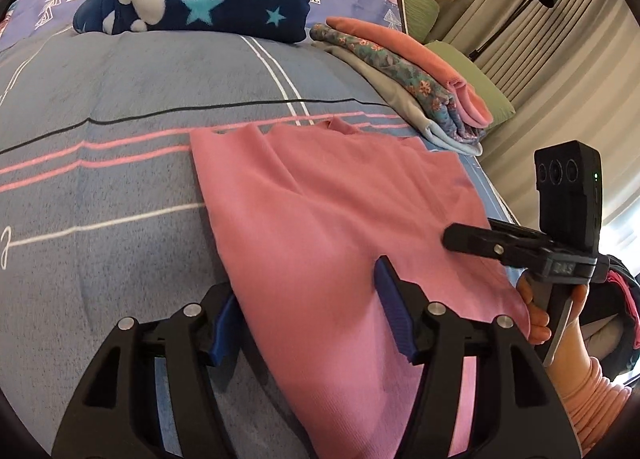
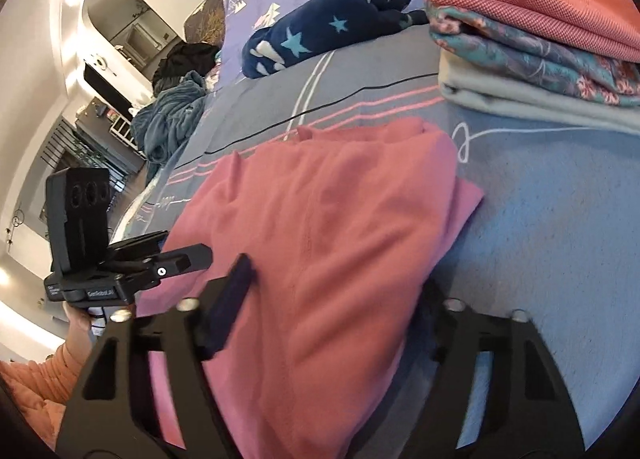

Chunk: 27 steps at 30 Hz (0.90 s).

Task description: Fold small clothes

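the left fingers (image 1: 308, 323) stand apart with the near left edge of the pink garment (image 1: 344, 219) lying between them; the blue pads are not seen pressing on the cloth, so it is read as released there. the right fingers (image 2: 332, 323) are likewise spread, the near right part of the same garment (image 2: 320, 227) rising between them; its right pad is hidden under a fold, and no clenching can be made out.

the pink garment is spread on the bed (image 1: 120, 139), near the bed's edge, reaching from 6 o'clock up toward 12 in both wrist views. in the right wrist view a doubled layer is seen along its right side, with a lower layer peeking out at 3 o'clock, so at least one fold is judged to be made already. it is still long and loose, and a further fold, likely bringing the near end over toward 12 o'clock, is judged to be left.

at 1 to 2 o'clock in the left view a stack (image 1: 408, 75) of three folded pieces is laid, coral on floral on grey; these are taken as finished. a navy star item (image 1: 192, 7) is set at 11 o'clock, rolled or folded. in the right view a crumpled teal heap (image 2: 172, 115) and a dark one behind it are seen at 10 o'clock; whether they belong to the task cannot be told.
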### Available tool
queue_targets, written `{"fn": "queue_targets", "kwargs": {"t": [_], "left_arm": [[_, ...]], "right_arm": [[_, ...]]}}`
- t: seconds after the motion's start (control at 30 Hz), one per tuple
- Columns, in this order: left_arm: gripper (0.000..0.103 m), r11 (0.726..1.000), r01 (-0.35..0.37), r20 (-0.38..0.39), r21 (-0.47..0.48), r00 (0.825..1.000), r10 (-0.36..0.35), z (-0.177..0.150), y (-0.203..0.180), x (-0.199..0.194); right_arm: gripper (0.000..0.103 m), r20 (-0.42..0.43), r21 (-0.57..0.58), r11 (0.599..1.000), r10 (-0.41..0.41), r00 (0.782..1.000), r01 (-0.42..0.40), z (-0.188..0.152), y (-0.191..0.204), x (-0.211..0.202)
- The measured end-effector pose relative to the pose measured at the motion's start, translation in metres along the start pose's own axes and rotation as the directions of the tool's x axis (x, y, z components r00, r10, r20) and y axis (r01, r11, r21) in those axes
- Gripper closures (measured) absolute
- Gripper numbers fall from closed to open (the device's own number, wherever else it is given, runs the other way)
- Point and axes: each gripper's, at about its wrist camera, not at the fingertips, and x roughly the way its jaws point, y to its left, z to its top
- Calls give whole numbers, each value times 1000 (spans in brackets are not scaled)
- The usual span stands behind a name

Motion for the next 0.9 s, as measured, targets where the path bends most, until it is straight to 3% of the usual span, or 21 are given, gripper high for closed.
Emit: {"fn": "queue_targets", "kwargs": {"t": [0.13, 0.2, 0.37, 0.53, 0.67, 0.77, 0.9], "left_arm": [[65, 998, -25, 11, 56, 1000, 24, -1, -7, -3], [75, 991, -66, 36, 116, 997, 62, -2, -16, -8], [80, 956, -177, 141, 235, 979, 147, -2, -49, -35], [81, 946, -190, 247, 262, 961, 124, 0, -72, -76], [82, 931, -208, 328, 300, 939, 104, 8, -96, -102], [82, 912, -229, 384, 339, 919, 88, 21, -121, -117], [83, 883, -259, 466, 391, 883, 53, 57, -161, -136]], "right_arm": [[70, -4, 19, 999, 32, 999, -32, 0, -2, 0], [80, 21, -29, 1000, -3, 1000, 4, -1, 11, -7], [82, 139, -120, 990, -63, 988, 79, -5, 45, -42], [82, 276, -175, 977, -71, 958, 122, -13, 74, -93], [82, 392, -191, 967, -84, 916, 171, -17, 91, -135], [82, 481, -193, 958, -98, 871, 214, -10, 102, -166], [82, 605, -195, 932, -132, 785, 307, 15, 109, -213]]}}
